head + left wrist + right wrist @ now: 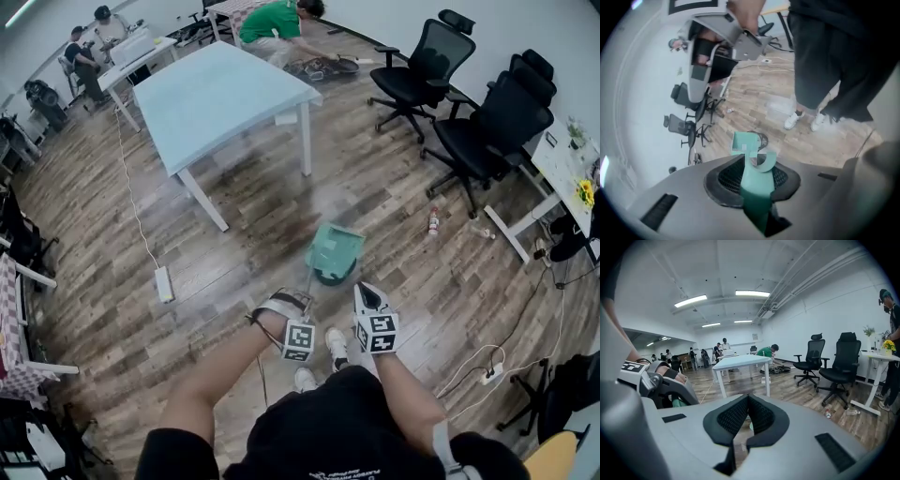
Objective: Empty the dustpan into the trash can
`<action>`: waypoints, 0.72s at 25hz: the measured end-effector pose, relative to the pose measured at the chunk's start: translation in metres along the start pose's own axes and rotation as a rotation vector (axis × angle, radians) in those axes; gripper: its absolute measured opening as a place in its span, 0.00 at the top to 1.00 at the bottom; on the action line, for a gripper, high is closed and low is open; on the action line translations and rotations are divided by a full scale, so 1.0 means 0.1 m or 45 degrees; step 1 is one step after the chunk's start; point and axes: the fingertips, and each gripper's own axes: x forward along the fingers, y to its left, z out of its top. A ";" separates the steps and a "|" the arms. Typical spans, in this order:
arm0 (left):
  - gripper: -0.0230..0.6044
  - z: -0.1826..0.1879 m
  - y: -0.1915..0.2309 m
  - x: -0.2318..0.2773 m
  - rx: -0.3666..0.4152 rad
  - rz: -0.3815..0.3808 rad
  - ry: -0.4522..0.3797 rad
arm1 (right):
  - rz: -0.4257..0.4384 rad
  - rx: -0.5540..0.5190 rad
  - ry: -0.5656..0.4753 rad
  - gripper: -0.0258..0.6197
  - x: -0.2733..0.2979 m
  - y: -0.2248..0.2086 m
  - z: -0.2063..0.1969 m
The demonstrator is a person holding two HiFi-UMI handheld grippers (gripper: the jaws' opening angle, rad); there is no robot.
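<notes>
A light blue table [225, 94] stands in the upper left of the head view, on a wooden floor [234, 244]. Below it, at the left, a white power strip [164, 283] lies on the floor at the end of a thin cable.

Low in the middle of the frame is the left gripper [300, 305]. In the left gripper view its jaws are clamped on the green handle [757, 187] of the dustpan [335, 248], and the handle runs away from them up the frame. The dustpan is just above the gripper in the head view, at the centre. It is tilted over the dark trash can [335, 275] and covers the upper part of the can's mouth. Whether the pan touches the rim I cannot tell. In the left gripper view the pan shows in front of the round rim of the can.

The right gripper [370, 298] is just beside the left one, to its right, and well apart from the dustpan. In the right gripper view its jaws are together at the tips and nothing is between them.

White shoes [336, 342] show between the two grippers. Further right, two black office chairs [417, 70] stand near the wall, and a small bottle [433, 222] lies on the floor below them.
</notes>
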 end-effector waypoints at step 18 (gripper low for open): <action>0.81 -0.71 0.61 -0.07 -1.431 0.118 -0.151 | 0.113 -0.064 0.013 0.92 0.48 -0.12 0.27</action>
